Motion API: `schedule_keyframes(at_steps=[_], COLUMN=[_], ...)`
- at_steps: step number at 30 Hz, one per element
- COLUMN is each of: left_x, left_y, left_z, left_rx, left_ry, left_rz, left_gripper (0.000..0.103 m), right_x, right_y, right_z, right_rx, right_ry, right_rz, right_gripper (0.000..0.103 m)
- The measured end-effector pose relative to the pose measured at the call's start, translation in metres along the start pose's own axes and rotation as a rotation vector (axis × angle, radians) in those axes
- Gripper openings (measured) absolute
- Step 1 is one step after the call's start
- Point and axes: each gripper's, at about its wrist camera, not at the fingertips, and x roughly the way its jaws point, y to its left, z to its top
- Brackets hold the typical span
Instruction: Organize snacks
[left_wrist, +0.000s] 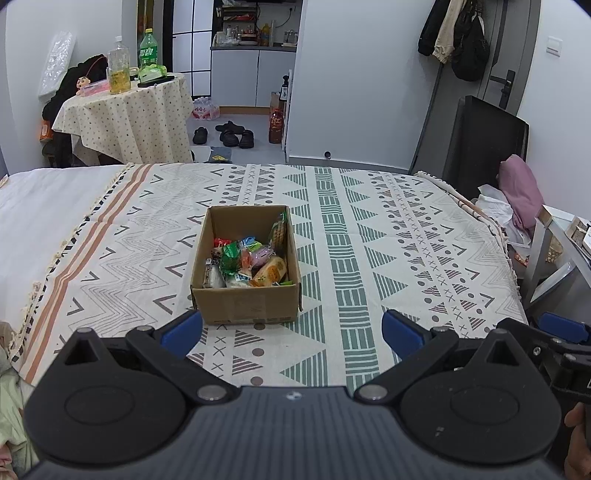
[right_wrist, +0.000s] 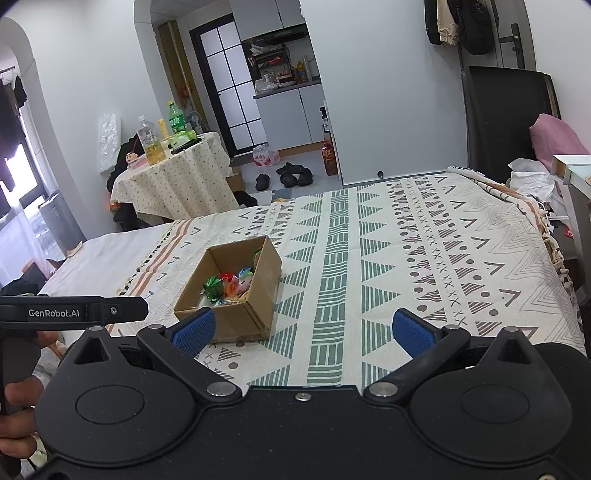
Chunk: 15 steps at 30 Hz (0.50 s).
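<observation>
An open cardboard box (left_wrist: 243, 301) stands on the patterned blanket (left_wrist: 369, 240) on the bed. It holds several wrapped snacks (left_wrist: 249, 264), green, red, pink and orange. My left gripper (left_wrist: 291, 332) is open and empty, just in front of the box. The box also shows in the right wrist view (right_wrist: 258, 284), with snacks (right_wrist: 229, 286) inside. My right gripper (right_wrist: 303, 330) is open and empty, to the right of the box and near its front corner. The left gripper's body (right_wrist: 74, 314) shows at the left of that view.
A small round table (left_wrist: 125, 114) with bottles stands beyond the bed on the left. Shoes (left_wrist: 232, 134) lie on the floor by the kitchen doorway. A black panel (left_wrist: 484, 136) and pink cloth (left_wrist: 521, 192) are at the bed's far right. White sheet (left_wrist: 48, 206) shows left of the blanket.
</observation>
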Motion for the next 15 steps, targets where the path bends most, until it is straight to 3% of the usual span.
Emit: schedule_keyframes(at_steps=[15], left_x=[0.0010], left_y=[0.0002], left_z=[-0.0010], left_rx=[0.002], left_ry=[0.004], left_rz=[-0.002], left_gripper=[0.103], right_x=[0.0005], right_y=[0.0003], right_z=[0.0003], right_rx=[-0.002], right_ry=[0.004], right_rz=[-0.005], right_gripper=[0.103])
